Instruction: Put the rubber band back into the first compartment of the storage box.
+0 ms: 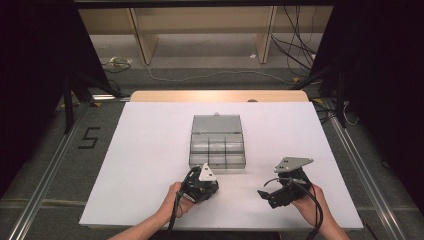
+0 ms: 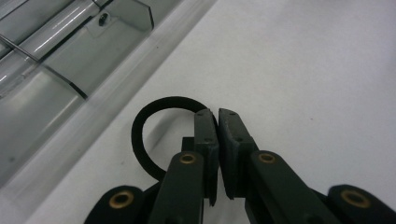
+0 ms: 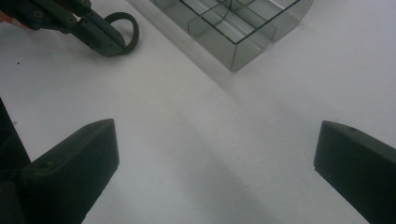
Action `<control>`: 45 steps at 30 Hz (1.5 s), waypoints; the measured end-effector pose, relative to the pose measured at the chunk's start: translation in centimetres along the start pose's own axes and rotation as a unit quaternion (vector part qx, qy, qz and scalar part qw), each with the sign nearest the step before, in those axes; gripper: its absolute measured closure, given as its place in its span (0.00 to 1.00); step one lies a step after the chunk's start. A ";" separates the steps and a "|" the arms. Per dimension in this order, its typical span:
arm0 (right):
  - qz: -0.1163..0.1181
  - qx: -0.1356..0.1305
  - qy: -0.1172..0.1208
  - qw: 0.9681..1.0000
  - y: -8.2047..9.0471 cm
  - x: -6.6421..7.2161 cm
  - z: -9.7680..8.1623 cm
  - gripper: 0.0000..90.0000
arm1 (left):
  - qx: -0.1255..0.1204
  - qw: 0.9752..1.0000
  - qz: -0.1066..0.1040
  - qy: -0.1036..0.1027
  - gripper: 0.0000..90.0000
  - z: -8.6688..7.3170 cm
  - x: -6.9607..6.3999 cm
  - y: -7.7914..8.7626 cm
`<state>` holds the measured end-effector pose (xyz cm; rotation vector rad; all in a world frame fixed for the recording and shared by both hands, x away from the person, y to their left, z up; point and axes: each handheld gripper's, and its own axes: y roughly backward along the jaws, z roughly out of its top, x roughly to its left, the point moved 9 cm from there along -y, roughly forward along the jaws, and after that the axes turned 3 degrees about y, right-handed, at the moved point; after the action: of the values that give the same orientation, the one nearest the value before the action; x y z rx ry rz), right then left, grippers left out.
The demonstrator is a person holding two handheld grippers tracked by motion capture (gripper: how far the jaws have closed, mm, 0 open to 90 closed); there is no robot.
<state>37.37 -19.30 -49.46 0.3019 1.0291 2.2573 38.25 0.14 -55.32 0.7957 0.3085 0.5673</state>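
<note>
Here the left gripper point(image 1: 204, 186) sits low over the white table point(image 1: 140, 165), just in front of the near wall of the clear compartment box point(image 1: 218, 142); the person's left hand point(image 1: 176, 197) holds it from behind, the forearm coming up from the bottom edge of the high view, and the grey three-cornered plate on top tilts toward the box. In the left gripper view its jaws stand drawn together, with a thin slit between the tips, and they pinch one side of a black ring point(image 2: 154, 122); the rest of the ring loops out to the left of the jaws and lies on the white surface, just beside the box wall point(image 2: 93, 112). The ring is a thin, flat, dark band, round, with a wide open middle through which the table shows; in the right gripper view it point(image 3: 125, 29) curls out past the closed tips of the left gripper point(image 3: 105, 41), near the corner of the box point(image 3: 243, 42).

The right gripper point(image 1: 280, 192) rests to the right, well apart from the box and the ring; the right hand point(image 1: 307, 200) grips it from behind, angled toward the left. Its jaws stand wide apart in the right gripper view, with bare table between them and nothing held.
</note>
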 end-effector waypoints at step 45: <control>-0.011 0.005 0.005 1.000 0.0 -0.3 -0.5 0.01 | -0.035 0.998 0.008 -0.042 0.96 1.5 -0.5 3.4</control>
<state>37.37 -19.82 -49.74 0.2822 1.0448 2.2369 37.34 0.90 -51.78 0.7526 0.2046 0.5560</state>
